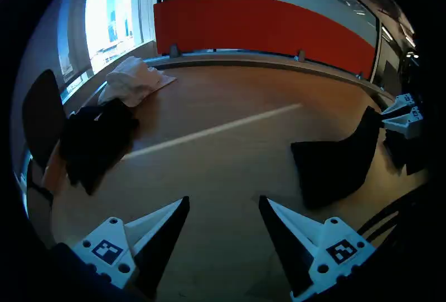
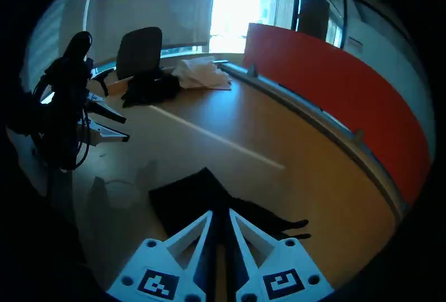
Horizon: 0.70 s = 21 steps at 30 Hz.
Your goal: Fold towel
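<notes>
Left gripper view, left gripper (image 1: 223,201): its two white fingers are standing spread wide and holding nothing, hovering over the wooden table (image 1: 223,112).
Left gripper view, black towel (image 1: 334,162): it is lying ahead and to the right of the fingers, well apart from them, with its far corner rising off the table toward the right gripper (image 1: 404,113).
Left gripper view, spare laundry: a dark cloth heap (image 1: 95,140) is sitting ahead to the left, with a white towel pile (image 1: 131,79) beyond it, under the red partition (image 1: 262,23).
Right gripper view, right gripper (image 2: 221,214): its fingers are pressing nearly together, and dark cloth is showing in the slit between them; it looks to be pinching the towel's edge.
Right gripper view, black towel (image 2: 189,193): it is spreading out directly beyond the fingertips, one tail trailing off to the right.
Right gripper view, left gripper (image 2: 126,128): it is waiting far off to the left, fingers apart, in a person's hand (image 2: 67,107).
Handling: the towel is sagging from the lifted corner, so it is probably light, limp and non-slip, with nothing fragile about it.
Where to grip: a free corner on the near edge seems the best hold for the empty gripper, so both corners can travel together.
</notes>
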Each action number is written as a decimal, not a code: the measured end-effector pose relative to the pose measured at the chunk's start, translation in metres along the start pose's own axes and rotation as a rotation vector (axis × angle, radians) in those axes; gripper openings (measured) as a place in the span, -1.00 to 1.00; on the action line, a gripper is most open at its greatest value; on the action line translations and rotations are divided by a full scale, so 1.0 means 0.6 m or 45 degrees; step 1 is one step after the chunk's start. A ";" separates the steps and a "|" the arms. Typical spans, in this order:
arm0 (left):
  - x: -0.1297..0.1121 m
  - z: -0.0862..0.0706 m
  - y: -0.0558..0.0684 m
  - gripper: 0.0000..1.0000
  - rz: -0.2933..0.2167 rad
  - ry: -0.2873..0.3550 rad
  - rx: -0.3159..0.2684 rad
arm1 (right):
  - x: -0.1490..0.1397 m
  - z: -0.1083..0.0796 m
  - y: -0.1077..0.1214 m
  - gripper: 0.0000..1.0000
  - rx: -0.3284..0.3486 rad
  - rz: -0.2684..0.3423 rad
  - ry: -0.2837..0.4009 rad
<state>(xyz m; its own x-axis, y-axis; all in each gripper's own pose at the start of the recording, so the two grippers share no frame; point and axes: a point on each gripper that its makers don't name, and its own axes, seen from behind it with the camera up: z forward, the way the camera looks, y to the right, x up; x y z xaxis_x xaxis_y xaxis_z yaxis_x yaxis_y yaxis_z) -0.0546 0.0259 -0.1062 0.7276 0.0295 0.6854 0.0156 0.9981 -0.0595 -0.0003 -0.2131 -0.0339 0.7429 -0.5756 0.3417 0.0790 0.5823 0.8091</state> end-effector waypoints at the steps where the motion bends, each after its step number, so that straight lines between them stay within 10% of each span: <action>1: 0.000 -0.001 0.000 0.85 0.000 0.001 -0.002 | 0.001 0.005 -0.005 -0.89 0.008 -0.003 -0.002; 21: -0.002 -0.015 -0.012 0.85 -0.031 0.024 -0.005 | 0.008 0.122 -0.122 -0.89 0.216 -0.042 -0.075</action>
<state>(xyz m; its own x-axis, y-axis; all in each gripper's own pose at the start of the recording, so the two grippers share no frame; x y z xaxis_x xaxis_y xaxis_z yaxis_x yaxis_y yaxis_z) -0.0492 0.0180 -0.1130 0.7396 0.0044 0.6730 0.0361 0.9983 -0.0463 -0.0512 -0.3002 -0.0567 0.7009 -0.6286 0.3369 -0.0142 0.4600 0.8878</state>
